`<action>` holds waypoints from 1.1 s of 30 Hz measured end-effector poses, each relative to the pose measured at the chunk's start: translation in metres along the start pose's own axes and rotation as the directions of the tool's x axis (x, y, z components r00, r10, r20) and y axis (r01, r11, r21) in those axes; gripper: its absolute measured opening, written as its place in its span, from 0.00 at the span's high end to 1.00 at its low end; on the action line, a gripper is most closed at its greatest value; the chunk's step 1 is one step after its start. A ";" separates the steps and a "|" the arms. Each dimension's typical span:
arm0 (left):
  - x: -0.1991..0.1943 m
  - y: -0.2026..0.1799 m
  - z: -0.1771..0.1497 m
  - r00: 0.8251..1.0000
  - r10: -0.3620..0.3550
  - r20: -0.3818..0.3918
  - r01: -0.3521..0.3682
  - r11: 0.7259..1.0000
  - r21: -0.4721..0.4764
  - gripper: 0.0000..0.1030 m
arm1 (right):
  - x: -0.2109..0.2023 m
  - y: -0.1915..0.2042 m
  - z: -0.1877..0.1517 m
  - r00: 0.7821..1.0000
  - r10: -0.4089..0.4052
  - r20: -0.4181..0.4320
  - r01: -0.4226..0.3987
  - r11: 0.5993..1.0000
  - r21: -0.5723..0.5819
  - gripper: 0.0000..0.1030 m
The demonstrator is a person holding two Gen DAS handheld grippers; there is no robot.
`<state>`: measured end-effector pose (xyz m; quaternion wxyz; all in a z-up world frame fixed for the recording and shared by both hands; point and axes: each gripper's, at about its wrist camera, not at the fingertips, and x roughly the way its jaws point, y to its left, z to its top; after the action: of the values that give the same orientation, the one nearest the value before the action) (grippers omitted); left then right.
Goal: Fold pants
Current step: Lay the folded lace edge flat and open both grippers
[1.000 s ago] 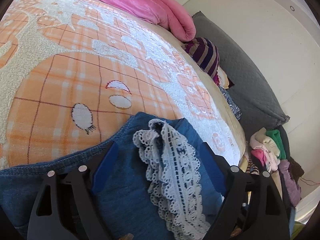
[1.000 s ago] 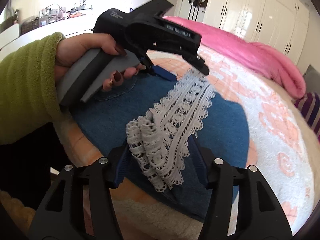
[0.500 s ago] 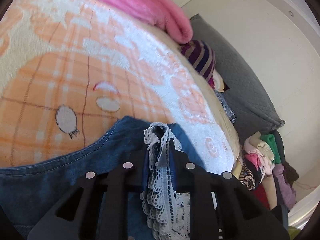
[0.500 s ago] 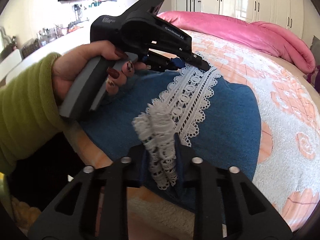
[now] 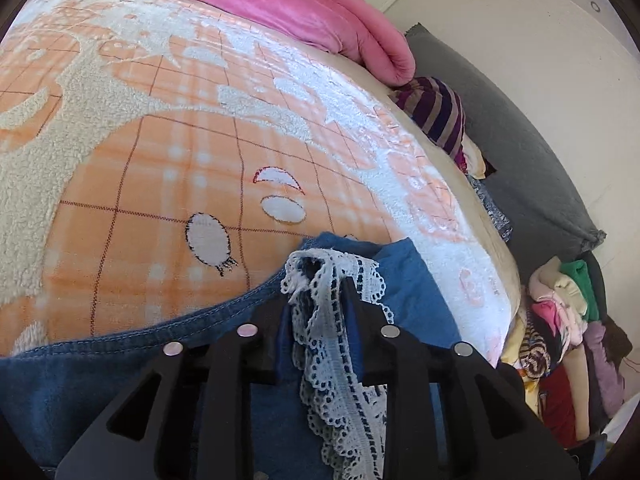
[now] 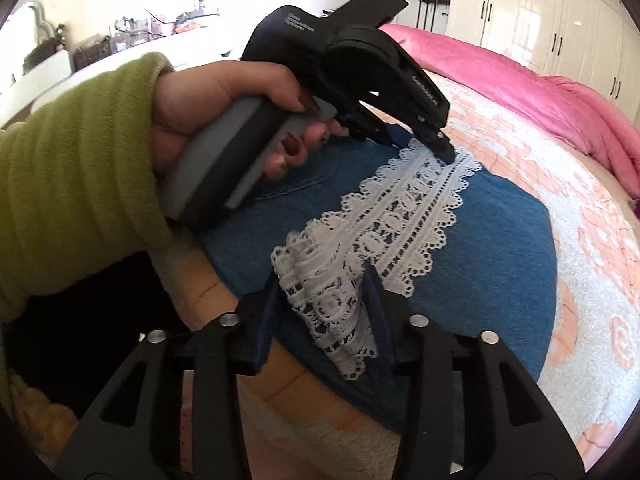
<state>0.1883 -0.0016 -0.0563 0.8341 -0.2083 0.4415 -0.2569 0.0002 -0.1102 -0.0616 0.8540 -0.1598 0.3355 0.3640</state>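
pants (image 6: pixel 472 240): blue denim, white lace strip on top, lying at the bed's (image 5: pixel 132 152) near edge | left gripper (image 5: pixel 320 300): jaws just reopening slightly, far lace end pinched between them | right gripper (image 6: pixel 324 304): jaws just reopening, bunched near lace end between fingers, grip unclear

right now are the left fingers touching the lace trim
Touching. The left wrist view shows the left fingers pinching the bunched lace trim.

Both grippers (image 5: pixel 316 300) (image 6: pixel 320 300) narrower (lace (image 6: pixel 404 220) between).
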 end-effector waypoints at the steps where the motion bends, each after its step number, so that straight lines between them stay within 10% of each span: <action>1: -0.002 0.000 0.000 1.000 0.013 0.008 -0.013 1.000 0.012 0.72 | -0.004 -0.002 0.000 1.000 0.026 0.008 -0.027 1.000 0.014 0.62; 7: -0.030 -0.010 -0.002 0.994 0.078 0.080 -0.083 0.995 0.061 0.66 | -0.043 -0.023 -0.004 0.990 0.114 0.084 -0.123 0.987 0.100 0.58; 13: -0.069 -0.025 -0.035 0.988 0.083 0.130 -0.093 0.993 0.069 0.53 | -0.071 -0.064 -0.018 0.996 0.002 0.084 -0.019 0.979 0.204 0.58; 23: -0.092 -0.029 -0.127 1.000 -0.011 0.024 0.013 0.998 -0.069 0.52 | -0.073 -0.095 -0.038 0.995 -0.051 0.086 0.023 0.954 0.299 0.58; 33: -0.068 -0.031 -0.147 0.996 -0.089 -0.029 0.083 0.980 -0.179 0.53 | -0.048 -0.090 -0.045 0.999 -0.030 0.014 0.025 0.963 0.270 0.56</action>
<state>0.0244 -0.0016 -0.0730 0.7921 -0.2961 0.4683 -0.2560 0.0204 -0.2197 -0.0586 0.8758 -0.0436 0.3720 0.3043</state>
